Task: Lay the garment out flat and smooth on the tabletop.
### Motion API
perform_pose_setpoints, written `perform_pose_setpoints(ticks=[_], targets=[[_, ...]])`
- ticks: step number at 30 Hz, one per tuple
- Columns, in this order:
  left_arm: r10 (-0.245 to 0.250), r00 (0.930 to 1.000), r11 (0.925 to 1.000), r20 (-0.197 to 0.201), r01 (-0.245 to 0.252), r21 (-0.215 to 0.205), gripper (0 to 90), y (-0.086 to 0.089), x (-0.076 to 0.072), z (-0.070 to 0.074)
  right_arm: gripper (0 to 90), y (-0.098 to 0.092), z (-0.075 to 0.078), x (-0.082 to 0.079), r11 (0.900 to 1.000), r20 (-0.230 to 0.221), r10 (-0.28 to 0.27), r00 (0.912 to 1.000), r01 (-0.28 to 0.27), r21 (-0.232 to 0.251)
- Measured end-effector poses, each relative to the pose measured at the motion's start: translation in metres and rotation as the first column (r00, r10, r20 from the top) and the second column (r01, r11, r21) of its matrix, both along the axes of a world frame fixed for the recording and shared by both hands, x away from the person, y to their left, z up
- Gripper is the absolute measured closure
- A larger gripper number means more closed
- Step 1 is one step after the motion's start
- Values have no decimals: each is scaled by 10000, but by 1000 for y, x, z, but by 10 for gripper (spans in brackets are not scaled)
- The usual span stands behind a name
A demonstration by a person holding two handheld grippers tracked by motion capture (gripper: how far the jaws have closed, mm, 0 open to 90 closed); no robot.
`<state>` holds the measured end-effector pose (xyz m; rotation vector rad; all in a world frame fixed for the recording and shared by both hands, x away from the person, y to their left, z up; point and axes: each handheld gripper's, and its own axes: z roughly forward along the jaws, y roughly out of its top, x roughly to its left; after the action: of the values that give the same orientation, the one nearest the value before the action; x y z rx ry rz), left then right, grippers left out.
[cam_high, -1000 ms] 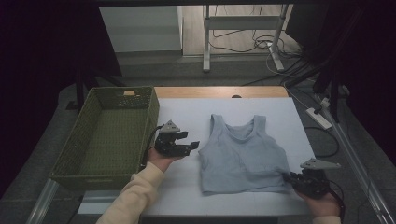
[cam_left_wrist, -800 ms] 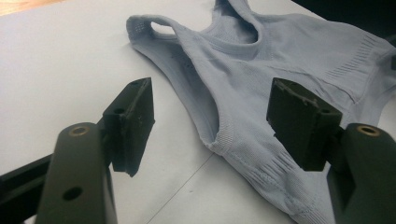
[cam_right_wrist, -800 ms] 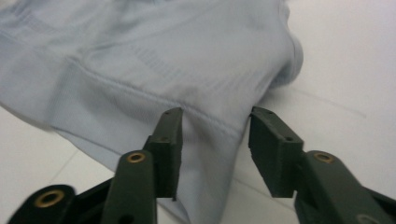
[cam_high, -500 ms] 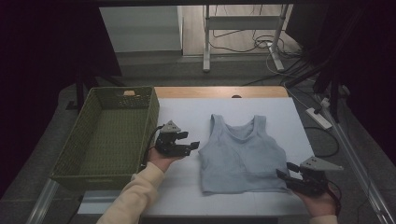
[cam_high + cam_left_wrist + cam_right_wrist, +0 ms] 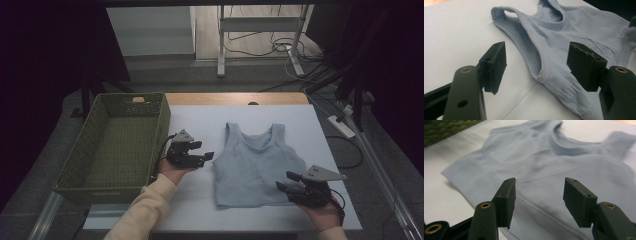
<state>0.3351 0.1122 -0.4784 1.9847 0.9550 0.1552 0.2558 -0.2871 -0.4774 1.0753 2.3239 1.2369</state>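
Opening R tool (image 5: 284, 180) over tank top (image 5: 255, 162) hem | L tool (image 5: 204, 150) open, empty

Lab: dark curtains (image 5: 45, 60), floor cables (image 5: 260, 47), rig frame (image 5: 220, 45).

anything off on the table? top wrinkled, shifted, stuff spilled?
Nothing stands out. The pale blue tank top lies flat and spread on the white table, straps away from the person, no bunching. The green basket sits square at the left. Both grippers, left and right, are open beside the top.
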Motion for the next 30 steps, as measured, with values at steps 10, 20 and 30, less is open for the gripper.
perform_pose_setpoints(ticks=[10, 20, 30], targets=[[-6, 10000, 10000, 0, 6, 15, 323, 0, 0, -1, 407, 33, -8, 4, 9946, -132, 1032, 9946, -1033, -69], [0, 10000, 10000, -7, 0, 19, 323, 0, 1, -1, 396, 48, -11, 5, 9906, -57, 1364, 9906, -1364, 61], [-16, 10000, 10000, -25, 16, 8, 323, 0, 1, -2, 385, 67, -13, 8, 9831, -22, 1825, 9832, -1825, 144]])
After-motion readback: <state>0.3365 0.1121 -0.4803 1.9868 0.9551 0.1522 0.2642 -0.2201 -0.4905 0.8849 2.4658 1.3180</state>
